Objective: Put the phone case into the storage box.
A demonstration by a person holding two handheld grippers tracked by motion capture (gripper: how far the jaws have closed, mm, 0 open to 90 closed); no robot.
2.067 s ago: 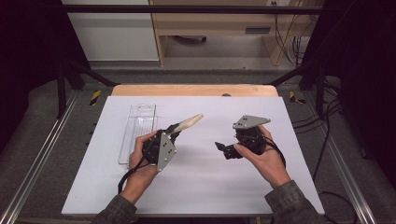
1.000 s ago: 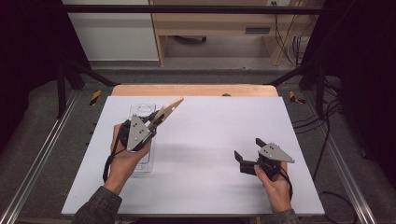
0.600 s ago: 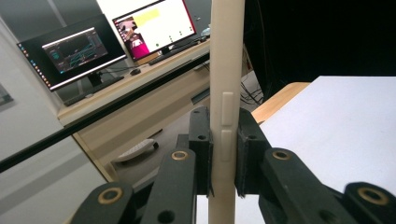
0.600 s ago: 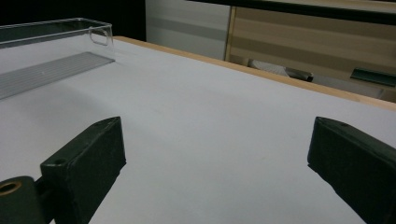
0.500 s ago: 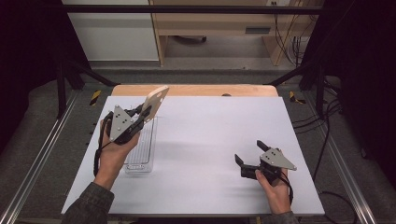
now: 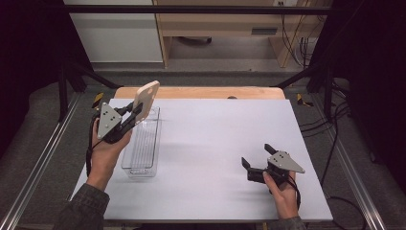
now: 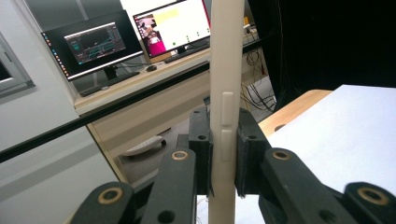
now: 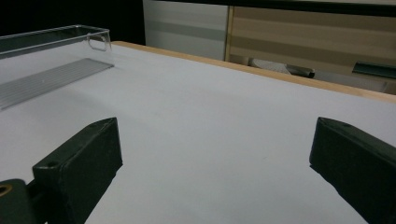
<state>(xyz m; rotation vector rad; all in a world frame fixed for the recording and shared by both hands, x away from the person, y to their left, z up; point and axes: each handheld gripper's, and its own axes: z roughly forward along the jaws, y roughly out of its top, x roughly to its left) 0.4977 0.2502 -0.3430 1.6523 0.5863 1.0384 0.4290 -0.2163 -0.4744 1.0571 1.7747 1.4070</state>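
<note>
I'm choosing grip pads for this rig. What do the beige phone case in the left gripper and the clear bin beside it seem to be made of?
Phone case: probably soft silicone or matte plastic; even, unglossy beige with moulded side buttons. The left gripper is shut on it.
Clear bin: likely hard acrylic or similar plastic; see-through walls, shiny edges, a ribbed floor.

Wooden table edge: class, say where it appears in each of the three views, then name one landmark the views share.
High view: the wooden edge runs across the far side of the white mat, above centre.
Left gripper view: it is a tan wedge at right middle, just beyond the mat.
Right gripper view: it is a slanted strip from upper left down to the right, bordering the mat.
Shared landmark: the white mat.
</note>
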